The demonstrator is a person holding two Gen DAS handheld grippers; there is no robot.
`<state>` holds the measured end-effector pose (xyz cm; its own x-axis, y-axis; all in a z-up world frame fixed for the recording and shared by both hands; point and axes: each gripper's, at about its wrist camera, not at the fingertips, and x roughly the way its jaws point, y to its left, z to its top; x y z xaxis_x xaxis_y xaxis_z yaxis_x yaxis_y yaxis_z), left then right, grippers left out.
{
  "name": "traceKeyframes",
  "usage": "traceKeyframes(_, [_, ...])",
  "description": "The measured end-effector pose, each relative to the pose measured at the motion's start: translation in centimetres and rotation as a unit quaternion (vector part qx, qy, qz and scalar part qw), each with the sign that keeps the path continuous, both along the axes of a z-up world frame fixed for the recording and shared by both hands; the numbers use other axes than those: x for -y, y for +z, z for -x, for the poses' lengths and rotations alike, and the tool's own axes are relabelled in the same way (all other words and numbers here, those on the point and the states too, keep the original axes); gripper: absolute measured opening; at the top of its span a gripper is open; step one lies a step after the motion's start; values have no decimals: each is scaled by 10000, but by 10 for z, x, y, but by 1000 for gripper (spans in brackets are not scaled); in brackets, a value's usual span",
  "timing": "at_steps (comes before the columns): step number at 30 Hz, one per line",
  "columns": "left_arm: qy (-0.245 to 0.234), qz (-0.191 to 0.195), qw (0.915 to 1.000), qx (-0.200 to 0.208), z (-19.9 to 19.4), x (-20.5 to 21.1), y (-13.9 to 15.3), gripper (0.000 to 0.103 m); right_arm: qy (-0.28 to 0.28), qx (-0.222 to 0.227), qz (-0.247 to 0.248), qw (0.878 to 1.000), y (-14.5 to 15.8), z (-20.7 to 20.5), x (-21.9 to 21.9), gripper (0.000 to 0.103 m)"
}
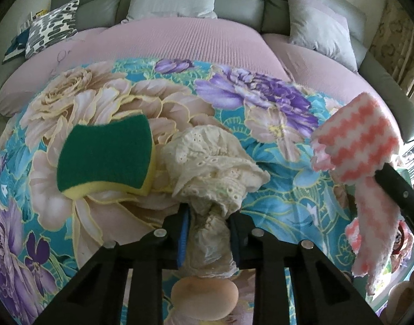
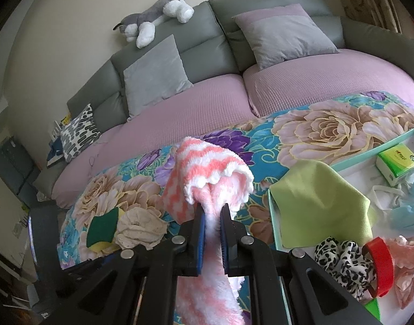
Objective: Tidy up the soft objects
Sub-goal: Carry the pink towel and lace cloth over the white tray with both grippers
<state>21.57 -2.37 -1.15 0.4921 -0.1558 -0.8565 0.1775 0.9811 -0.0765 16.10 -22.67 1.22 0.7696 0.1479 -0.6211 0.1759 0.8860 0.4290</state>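
A cream lace cloth (image 1: 212,157) lies bunched on the floral blanket (image 1: 274,189), and my left gripper (image 1: 209,216) is shut on its near end. A green-and-yellow sponge (image 1: 104,157) rests just left of it, touching it. To the right a pink-and-white fluffy cloth (image 1: 361,135) hangs above the blanket. In the right wrist view my right gripper (image 2: 212,211) is shut on this pink cloth (image 2: 207,168), which folds over the fingertips and trails below. The sponge (image 2: 102,228) and the cream cloth (image 2: 139,228) lie at lower left there.
A pale green tray (image 2: 273,216) on the right holds a lime cloth (image 2: 320,197), a tissue pack (image 2: 397,162), a leopard-print cloth (image 2: 342,262) and a red tape roll (image 2: 380,265). Grey pillows (image 2: 155,73) and a plush dog (image 2: 155,16) sit at the headboard. A beige round pad (image 1: 204,298) lies under my left gripper.
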Motion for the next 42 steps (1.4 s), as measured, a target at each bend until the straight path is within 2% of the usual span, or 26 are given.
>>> traceKeyframes(13, [-106, 335, 9955, 882, 23, 2, 62, 27, -196, 369, 4, 9991, 25, 19, 13, 11])
traceKeyframes(17, [-321, 471, 9923, 1102, 31, 15, 75, 27, -346, 465, 79, 9983, 35, 28, 22, 11])
traceKeyframes(26, [-1019, 579, 9847, 1286, 53, 69, 80, 27, -1124, 398, 354, 9922, 44, 56, 69, 11])
traceKeyframes(34, [-1627, 546, 9757, 1366, 72, 119, 78, 27, -1875, 161, 277, 9817, 36, 80, 122, 11])
traceKeyframes(42, [-2193, 523, 9646, 1370, 90, 166, 68, 27, -2392, 29, 354, 9703, 40, 101, 152, 12])
